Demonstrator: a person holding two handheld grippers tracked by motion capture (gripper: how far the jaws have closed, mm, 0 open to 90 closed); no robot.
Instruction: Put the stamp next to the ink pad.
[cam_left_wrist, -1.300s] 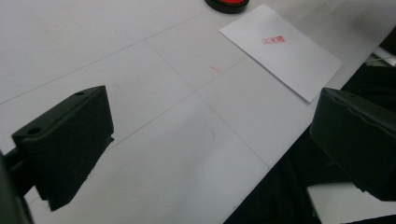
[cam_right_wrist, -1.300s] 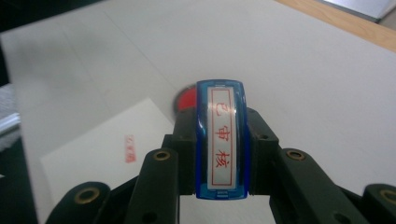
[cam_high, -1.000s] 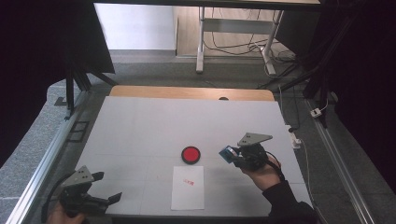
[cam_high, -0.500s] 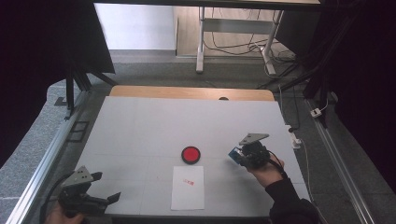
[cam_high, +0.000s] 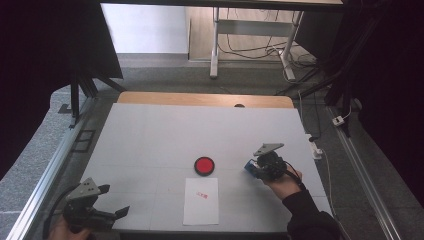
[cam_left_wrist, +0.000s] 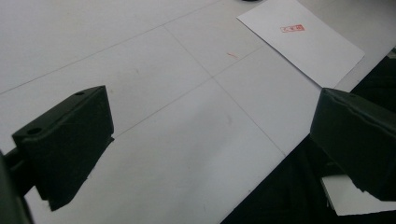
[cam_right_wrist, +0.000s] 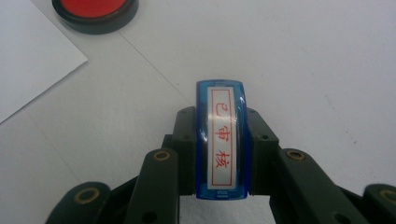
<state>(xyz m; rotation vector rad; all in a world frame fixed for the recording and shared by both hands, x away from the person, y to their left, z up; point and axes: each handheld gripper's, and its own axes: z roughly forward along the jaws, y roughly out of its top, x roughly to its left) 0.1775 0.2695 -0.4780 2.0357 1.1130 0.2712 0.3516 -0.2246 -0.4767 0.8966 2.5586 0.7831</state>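
1. Squeezing a blue stamp (cam_right_wrist: 220, 144) tight in the right tongs (cam_high: 256, 169), with one black jaw pressing on each long side, so as not to be dropping it.
2. Showing the white label with red letters on top, so most likely pointing the inky face down at the desk (cam_high: 165, 130).
3. Hanging low over the desk, near the round red ink pad (cam_high: 204, 165) on its right side and not touching it. Not being able to tell if the stamp is touching the desk.
4. Lying close by, just in front of the ink pad, a white sheet of paper (cam_high: 201, 205) with a small red mark (cam_high: 201, 195) already on it. Looking like stamping done at least once, with pad and paper sitting close together for easy reaching.
5. Standing wide open and holding nothing, the left tongs (cam_high: 113, 200) at the near left corner of the desk, well apart from the paper. Probably waiting there so as not to be getting in the way.
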